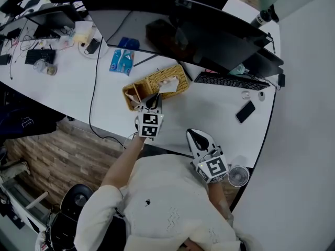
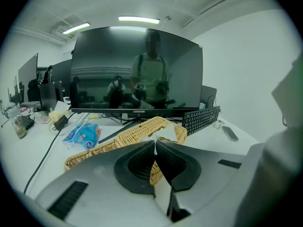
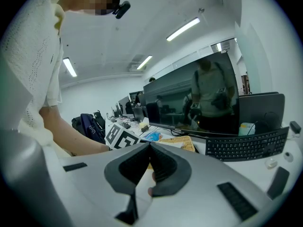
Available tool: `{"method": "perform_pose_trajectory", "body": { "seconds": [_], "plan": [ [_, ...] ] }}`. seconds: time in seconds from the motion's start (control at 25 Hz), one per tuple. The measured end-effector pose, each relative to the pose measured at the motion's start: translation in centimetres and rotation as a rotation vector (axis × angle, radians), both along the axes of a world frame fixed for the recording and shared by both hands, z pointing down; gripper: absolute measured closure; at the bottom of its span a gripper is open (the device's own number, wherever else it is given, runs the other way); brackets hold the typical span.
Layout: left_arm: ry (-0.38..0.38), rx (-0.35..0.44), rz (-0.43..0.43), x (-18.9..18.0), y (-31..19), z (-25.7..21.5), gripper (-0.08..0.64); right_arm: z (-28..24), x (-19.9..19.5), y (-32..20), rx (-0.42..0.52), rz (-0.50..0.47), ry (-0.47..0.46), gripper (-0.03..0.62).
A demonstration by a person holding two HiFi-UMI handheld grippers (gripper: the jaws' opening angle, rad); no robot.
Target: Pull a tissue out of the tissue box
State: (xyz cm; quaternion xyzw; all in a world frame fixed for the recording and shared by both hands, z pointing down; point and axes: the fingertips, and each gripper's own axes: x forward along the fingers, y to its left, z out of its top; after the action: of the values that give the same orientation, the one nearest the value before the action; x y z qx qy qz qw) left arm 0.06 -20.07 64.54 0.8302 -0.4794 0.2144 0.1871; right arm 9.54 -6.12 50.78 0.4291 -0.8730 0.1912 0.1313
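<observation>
1. Spanning the head view from 10 o'clock to 4 o'clock, the white bench (image 1: 209, 116) carries everything I am working with.
2. A big dark monitor (image 1: 209, 35) stands along its far side, at 12 o'clock from the tissue box.
3. The black keyboard (image 1: 230, 81) lies at the box's 3 o'clock, under the monitor's edge.
4. The wicker tissue box (image 1: 157, 80) sits mid-bench, lying at an angle.
5. My left gripper (image 1: 153, 99) is at the box's 6 o'clock, its tips at the near rim. Its fingers (image 2: 135, 167) are pressed fully together. The tissue's lower edge meets the tips, but I cannot tell whether it is pinched.
6. My right gripper (image 1: 192, 134) hovers at 5 o'clock from the left one, apart from the box. Its fingers (image 3: 165, 167) meet at the tips, with nothing between them.
7. The white tissue (image 1: 168, 85) stands up out of the box's top opening, just past the left gripper's tips at their 1 o'clock.
8. A blue packet (image 1: 121, 61) lies at the box's 10 o'clock.
9. A phone (image 1: 245, 111) lies at its 4 o'clock.
</observation>
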Motion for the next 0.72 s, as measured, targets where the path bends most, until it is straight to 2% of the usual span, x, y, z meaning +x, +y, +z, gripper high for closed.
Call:
{"method": "perform_pose_trajectory", "body": {
  "seconds": [0.72],
  "plan": [
    [0.018,-0.006,-0.047,-0.4,0.9,-0.3,0.546,-0.1,-1.0,0.5,0.02,-0.079,0.031,0.591]
  ]
}}
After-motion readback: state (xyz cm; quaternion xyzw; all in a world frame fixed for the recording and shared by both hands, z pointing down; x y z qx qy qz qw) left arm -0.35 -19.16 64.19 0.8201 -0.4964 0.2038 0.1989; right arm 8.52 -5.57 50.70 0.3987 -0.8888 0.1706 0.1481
